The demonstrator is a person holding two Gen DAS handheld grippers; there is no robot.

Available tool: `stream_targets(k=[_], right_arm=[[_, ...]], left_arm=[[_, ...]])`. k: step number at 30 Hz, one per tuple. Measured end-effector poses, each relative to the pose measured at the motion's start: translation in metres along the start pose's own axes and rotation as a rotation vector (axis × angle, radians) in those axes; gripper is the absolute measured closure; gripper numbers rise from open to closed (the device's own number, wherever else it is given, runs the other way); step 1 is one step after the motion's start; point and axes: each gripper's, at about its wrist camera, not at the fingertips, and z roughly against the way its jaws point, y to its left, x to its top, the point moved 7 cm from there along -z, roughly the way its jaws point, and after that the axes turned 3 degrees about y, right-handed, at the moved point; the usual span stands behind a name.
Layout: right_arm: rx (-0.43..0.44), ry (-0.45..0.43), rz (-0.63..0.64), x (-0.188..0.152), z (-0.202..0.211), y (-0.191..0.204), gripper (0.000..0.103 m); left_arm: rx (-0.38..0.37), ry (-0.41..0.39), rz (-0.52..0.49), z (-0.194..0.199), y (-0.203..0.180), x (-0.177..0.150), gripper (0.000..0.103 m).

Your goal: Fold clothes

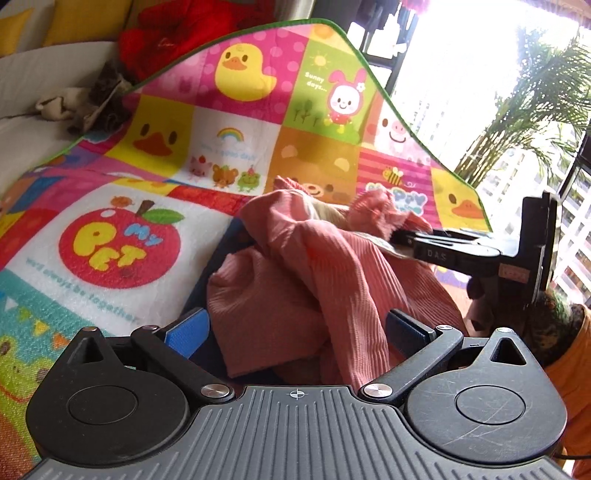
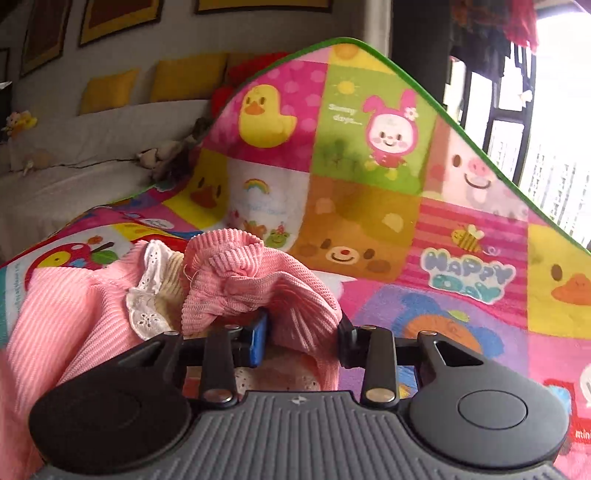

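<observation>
The right gripper (image 2: 301,341) pinches the bunched pink top (image 1: 295,280); the left gripper (image 1: 295,332) gapes wide, cloth between its fingers.

Pink garment (image 1: 295,280) lay bunched between the left gripper (image 1: 295,332) pads, filling the gap ahead. Right gripper (image 1: 436,243) reached in from the right side, blocking that flank. Play mat (image 1: 147,147) lay bare to the left and beyond, open for passage. Far edge crowded: sofa (image 2: 92,147), red cloth (image 1: 177,33), small toys (image 1: 74,107).
</observation>
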Motion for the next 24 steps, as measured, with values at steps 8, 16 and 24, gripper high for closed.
stream_targets(k=[8, 16, 24], right_arm=[[0.111, 0.056, -0.110, -0.047, 0.031, -0.027, 0.095], [0.229, 0.081, -0.048, -0.070, 0.057, 0.010, 0.097], [0.246, 0.082, -0.088, -0.083, 0.074, 0.007, 0.089]], left_arm=[[-0.030, 0.049, -0.009, -0.036, -0.017, 0.002, 0.001], [-0.003, 0.090, -0.043, -0.031, -0.025, -0.016, 0.017], [0.091, 0.004, -0.072, 0.007, 0.003, -0.019, 0.010]])
